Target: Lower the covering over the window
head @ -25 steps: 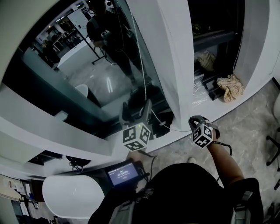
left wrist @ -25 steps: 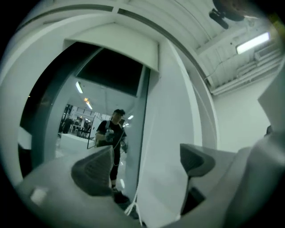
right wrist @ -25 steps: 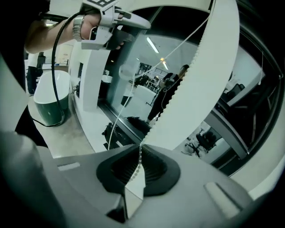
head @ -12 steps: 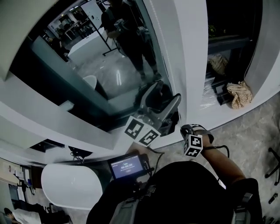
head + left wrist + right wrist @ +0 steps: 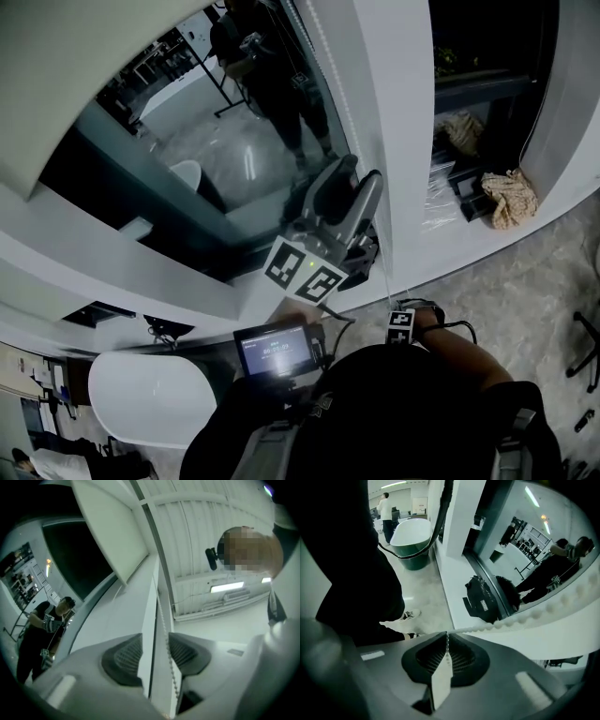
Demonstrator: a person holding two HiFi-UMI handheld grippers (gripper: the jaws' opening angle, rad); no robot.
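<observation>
Pinching a white tab (image 5: 440, 681) on the bead chain (image 5: 495, 624), the right gripper (image 5: 446, 637) has its jaws pressed together on it; the chain leaves the jaws toward 3 o'clock in the right gripper view; in the head view this gripper sits low, at about 5 o'clock, close to the person's body. The left gripper (image 5: 155, 639) is held high near the middle of the head view, pointing toward 12 o'clock along the white window frame (image 5: 384, 112); its jaws are spread, with the chain running up between them, touching neither pad as far as the soft close view shows. The roller blind (image 5: 110, 531) hangs at 11 o'clock in the left gripper view, apparently covering only the upper part of the window; dark glass (image 5: 77, 559) lies bare below its bottom edge, with a person's reflection (image 5: 44, 620) at 9 o'clock.
</observation>
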